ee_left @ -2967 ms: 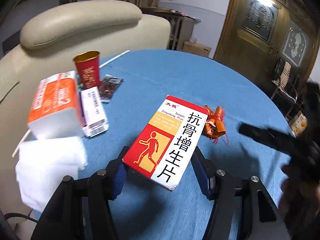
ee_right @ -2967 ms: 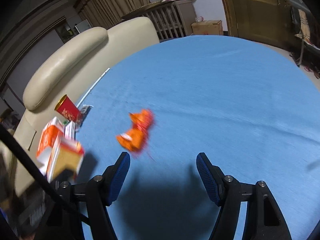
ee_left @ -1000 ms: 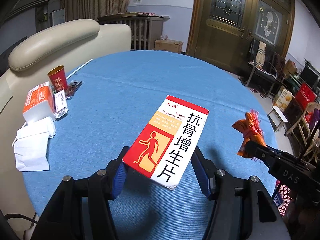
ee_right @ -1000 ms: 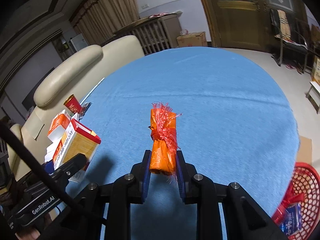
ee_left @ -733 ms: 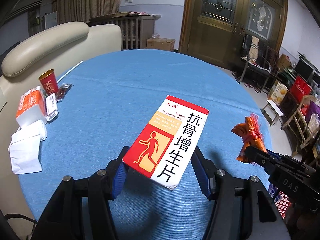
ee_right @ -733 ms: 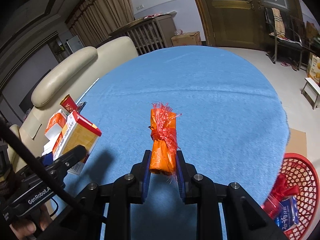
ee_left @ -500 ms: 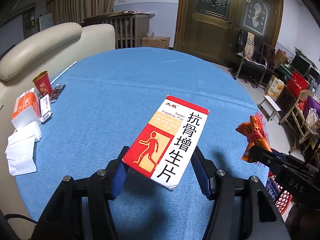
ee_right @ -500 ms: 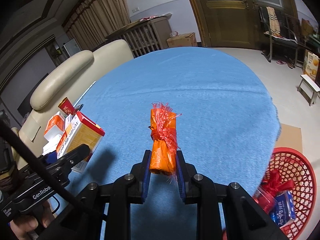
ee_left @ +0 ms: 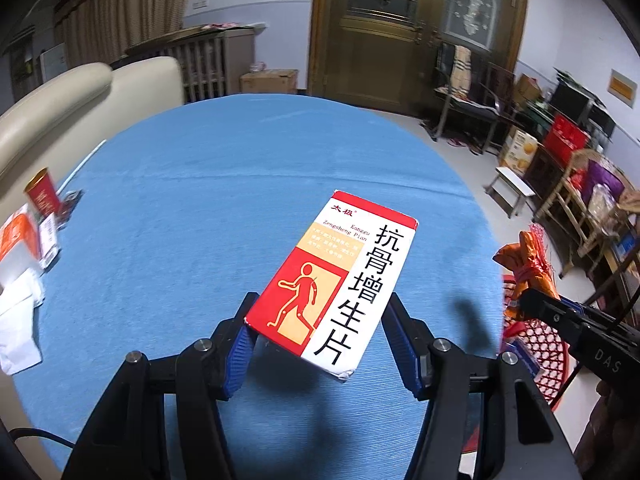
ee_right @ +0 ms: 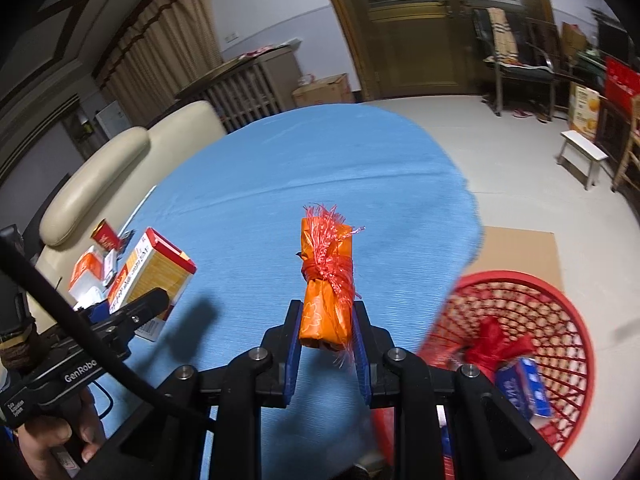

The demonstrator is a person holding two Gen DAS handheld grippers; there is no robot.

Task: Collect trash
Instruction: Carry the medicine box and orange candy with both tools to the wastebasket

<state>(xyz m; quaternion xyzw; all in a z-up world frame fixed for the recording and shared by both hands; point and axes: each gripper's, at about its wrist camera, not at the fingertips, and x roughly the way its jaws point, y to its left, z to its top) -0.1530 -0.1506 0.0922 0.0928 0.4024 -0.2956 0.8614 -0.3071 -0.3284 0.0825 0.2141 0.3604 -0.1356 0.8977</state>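
Observation:
My left gripper (ee_left: 320, 336) is shut on a red and white medicine box (ee_left: 340, 280) and holds it above the blue round table (ee_left: 200, 184). The box also shows in the right wrist view (ee_right: 152, 268). My right gripper (ee_right: 326, 344) is shut on an orange wrapper tied with red string (ee_right: 326, 280), held over the table's right edge; it also shows in the left wrist view (ee_left: 528, 264). A red mesh basket (ee_right: 560, 320) stands on the floor below right, with a red bundle (ee_right: 496, 344) and a blue pack (ee_right: 524, 388) in it.
At the table's left edge lie a red cup (ee_left: 42, 196), an orange and white box (ee_left: 16, 236), a dark wrapper (ee_left: 70, 200) and white tissue (ee_left: 18, 320). A cream sofa (ee_left: 60, 100) stands behind. Chairs and boxes (ee_left: 560, 152) crowd the right side of the room.
Both grippers have drawn back and to the right with their loads. The table's litter has slid further left. The red basket has come more fully into the right wrist view.

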